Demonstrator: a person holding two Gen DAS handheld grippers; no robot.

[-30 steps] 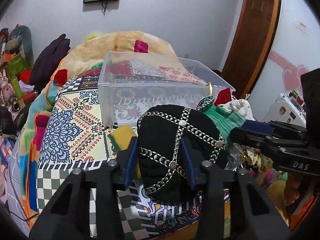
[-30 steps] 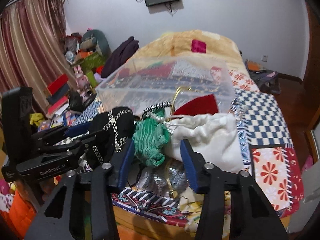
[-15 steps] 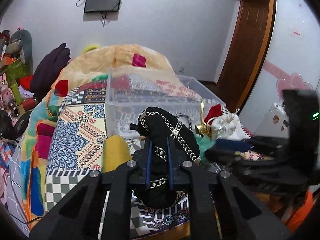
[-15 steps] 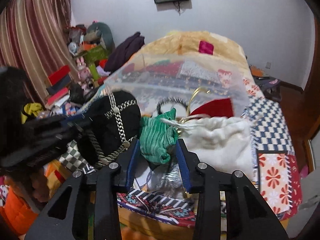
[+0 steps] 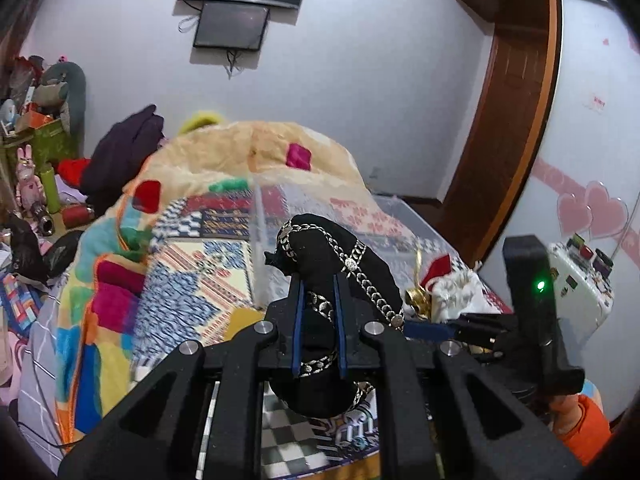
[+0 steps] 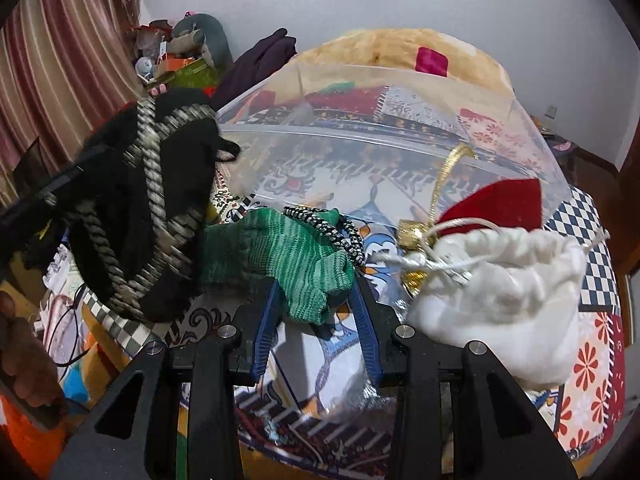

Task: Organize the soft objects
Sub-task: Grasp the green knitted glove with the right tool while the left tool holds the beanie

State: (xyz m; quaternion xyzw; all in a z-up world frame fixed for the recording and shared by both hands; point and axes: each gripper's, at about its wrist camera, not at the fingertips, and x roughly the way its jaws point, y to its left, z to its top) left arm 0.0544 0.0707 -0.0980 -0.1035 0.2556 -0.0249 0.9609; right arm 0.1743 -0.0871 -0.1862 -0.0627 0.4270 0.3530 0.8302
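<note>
My left gripper [image 5: 318, 284] is shut on a black pouch with silver chain trim [image 5: 340, 264] and holds it lifted above the bed, in front of the clear plastic bin [image 5: 400, 216]. The pouch also shows at the left of the right wrist view [image 6: 148, 200]. My right gripper [image 6: 314, 294] has its blue pads on both sides of a green knitted pouch [image 6: 288, 252] that lies on the bedspread; the jaws stand partly closed around it. A white drawstring bag [image 6: 500, 292] with a red lining and gold bells lies to its right.
The clear bin [image 6: 400, 140] stands on the patterned bedspread [image 5: 192, 272] behind the pouches. A beige blanket [image 5: 248, 148] is heaped at the far end. Clutter and toys [image 5: 36, 168] fill the left floor. A white device [image 5: 580, 280] stands at right.
My left gripper has raised the black pouch higher, toward the bin. My right gripper has moved forward around the green pouch, with its jaws narrower.
</note>
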